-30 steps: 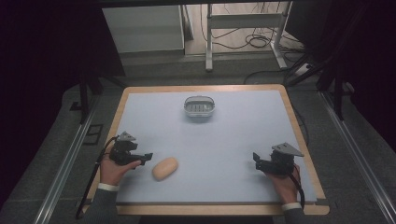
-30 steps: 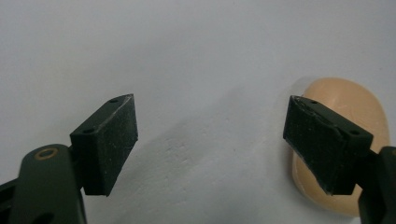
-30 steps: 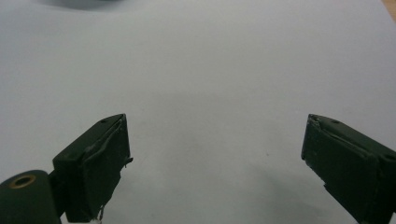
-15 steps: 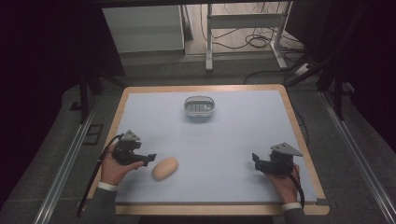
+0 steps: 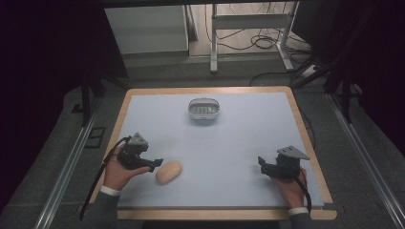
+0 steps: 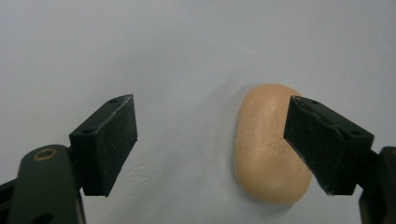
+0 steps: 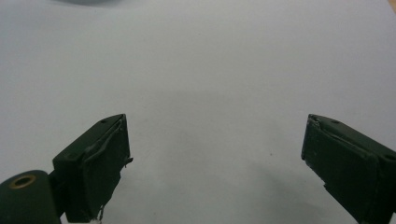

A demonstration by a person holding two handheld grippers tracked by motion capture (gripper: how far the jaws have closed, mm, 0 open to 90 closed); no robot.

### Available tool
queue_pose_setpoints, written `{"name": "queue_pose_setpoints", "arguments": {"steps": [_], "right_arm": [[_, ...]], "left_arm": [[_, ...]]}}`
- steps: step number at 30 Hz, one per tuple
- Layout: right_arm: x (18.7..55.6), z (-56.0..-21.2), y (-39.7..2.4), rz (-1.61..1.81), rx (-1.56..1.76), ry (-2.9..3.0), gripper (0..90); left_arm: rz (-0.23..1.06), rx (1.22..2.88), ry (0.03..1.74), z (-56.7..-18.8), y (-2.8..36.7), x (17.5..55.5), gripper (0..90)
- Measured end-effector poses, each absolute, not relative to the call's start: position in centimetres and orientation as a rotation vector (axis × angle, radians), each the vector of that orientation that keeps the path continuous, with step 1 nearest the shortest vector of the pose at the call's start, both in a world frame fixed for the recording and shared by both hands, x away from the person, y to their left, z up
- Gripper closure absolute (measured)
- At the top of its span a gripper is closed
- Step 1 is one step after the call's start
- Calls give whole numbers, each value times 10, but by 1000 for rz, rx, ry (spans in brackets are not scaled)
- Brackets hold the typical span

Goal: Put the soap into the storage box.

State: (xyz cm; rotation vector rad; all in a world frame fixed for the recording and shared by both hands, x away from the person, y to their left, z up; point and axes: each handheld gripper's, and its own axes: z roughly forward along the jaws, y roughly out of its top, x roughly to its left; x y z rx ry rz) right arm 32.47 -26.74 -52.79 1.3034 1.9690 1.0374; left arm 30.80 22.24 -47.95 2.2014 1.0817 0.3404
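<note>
A tan oval bar of soap lies on the pale blue table top near the front left. My left gripper hovers just left of it, open, tips pointing at the soap. In the left gripper view the soap lies on the surface partly behind the right jaw, with the left gripper spread wide and nothing pressed between its pads. At the front right my right gripper is held low, open and empty. In the right gripper view the right gripper stands wide over bare table.
A small grey soap dish with a slotted floor sits at the back centre of the table. The wooden rim frames the blue mat. Beyond the far edge are a metal stand and cables on the floor.
My left gripper has lifted a little and edged toward the soap. The soap, the dish and my right gripper have not moved.
</note>
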Motion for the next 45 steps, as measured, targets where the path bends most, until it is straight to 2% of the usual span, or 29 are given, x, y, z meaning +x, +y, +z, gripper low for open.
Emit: {"name": "queue_pose_setpoints", "arguments": {"steps": [25, 45], "right_arm": [[325, -528, -268, 1037, 1307, 1966, 77], [325, -528, -267, 1023, 1311, 1969, 77]], "left_arm": [[289, 2272, 1020, -486, 197, 303, 175], [205, 2355, 986, -508, 173, 302, 174]]}}
